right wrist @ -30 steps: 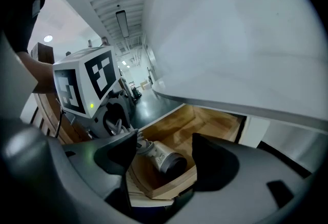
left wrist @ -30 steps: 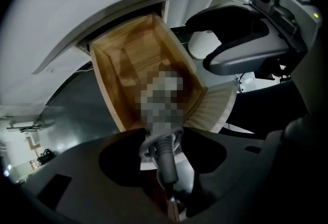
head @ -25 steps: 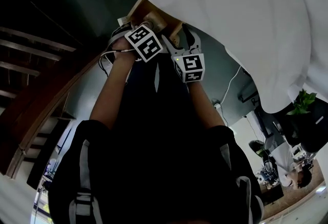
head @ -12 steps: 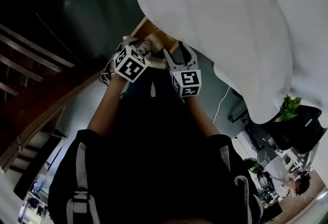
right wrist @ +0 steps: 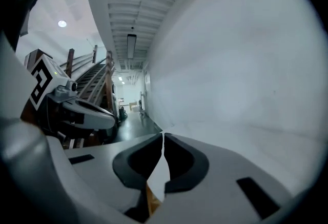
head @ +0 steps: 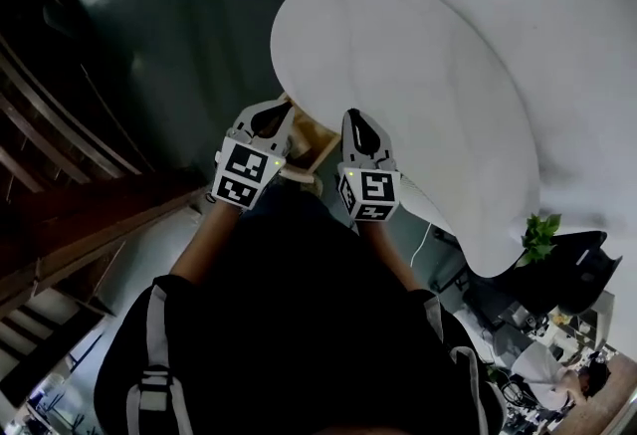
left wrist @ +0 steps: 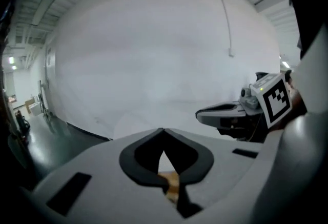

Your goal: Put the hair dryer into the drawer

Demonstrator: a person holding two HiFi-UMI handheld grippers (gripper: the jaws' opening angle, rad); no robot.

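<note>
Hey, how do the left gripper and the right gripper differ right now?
In the head view the left gripper leans toward the picture's right, while the right gripper points almost straight up the picture. The left gripper's own view faces mostly white wall; the right gripper's view also takes in a staircase. Shared: both have just closed, jaws together on nothing.

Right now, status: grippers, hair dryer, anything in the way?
Left gripper and right gripper just closed, shut, empty. Hair dryer not in any view. Plain white wall ahead of both.
</note>
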